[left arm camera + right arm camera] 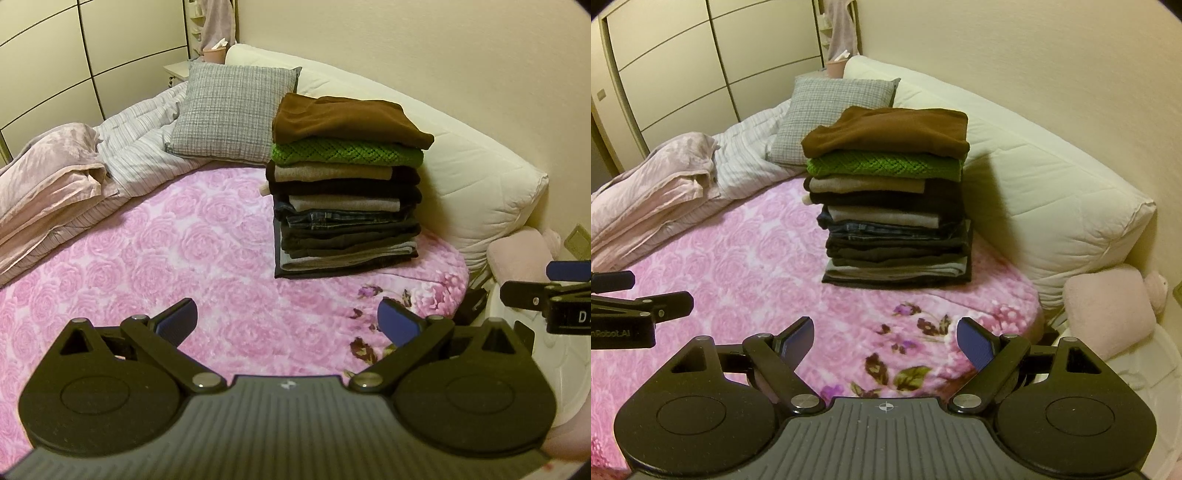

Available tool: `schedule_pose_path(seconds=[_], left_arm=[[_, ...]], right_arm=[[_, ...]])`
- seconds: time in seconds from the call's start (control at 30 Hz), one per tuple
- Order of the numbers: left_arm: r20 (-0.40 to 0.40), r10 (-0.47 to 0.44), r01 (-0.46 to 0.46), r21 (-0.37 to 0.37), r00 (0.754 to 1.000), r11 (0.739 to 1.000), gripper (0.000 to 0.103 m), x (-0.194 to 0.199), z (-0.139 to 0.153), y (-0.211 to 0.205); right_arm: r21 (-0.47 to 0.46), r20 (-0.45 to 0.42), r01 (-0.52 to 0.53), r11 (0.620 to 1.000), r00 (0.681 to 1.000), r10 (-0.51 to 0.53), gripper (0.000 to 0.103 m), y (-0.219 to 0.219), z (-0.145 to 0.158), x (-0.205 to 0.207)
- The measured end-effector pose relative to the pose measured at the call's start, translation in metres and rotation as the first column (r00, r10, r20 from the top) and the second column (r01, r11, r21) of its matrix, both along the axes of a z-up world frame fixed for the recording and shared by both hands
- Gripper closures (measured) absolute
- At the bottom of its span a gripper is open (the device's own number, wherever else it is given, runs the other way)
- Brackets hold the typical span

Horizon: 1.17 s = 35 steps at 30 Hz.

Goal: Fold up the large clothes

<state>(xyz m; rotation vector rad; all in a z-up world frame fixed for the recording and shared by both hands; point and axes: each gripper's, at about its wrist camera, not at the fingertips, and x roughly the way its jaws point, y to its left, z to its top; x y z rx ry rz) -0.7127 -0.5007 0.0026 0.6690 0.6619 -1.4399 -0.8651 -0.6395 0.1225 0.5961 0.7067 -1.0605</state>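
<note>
Hovering wide and empty, left gripper (287, 325) and right gripper (885, 343) are held clear of the stack of folded clothes (890, 199), judged finished.

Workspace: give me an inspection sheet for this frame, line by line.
Surface: pink floral blanket over the bed.
Job's things: tall stack of folded clothes, brown garment on top, green knit under it.
Clutter: grey cushion, crumpled duvet, white pillow, pink plush.
Grippers: left gripper and right gripper both open, empty.
Cables: nothing seen.
Surroundings: wardrobe, cream wall.
</note>
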Motion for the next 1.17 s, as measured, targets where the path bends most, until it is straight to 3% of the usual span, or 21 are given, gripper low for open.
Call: schedule_pose_path(seconds=[1.17], left_arm=[[-0.007,-0.005,0.005,-0.026,1.0,1.0,0.001,-0.011,-0.002,0.002]], right_arm=[[0.003,-0.001,-0.022,1.0,1.0,0.022,0.021,-0.004,0.001,-0.001]])
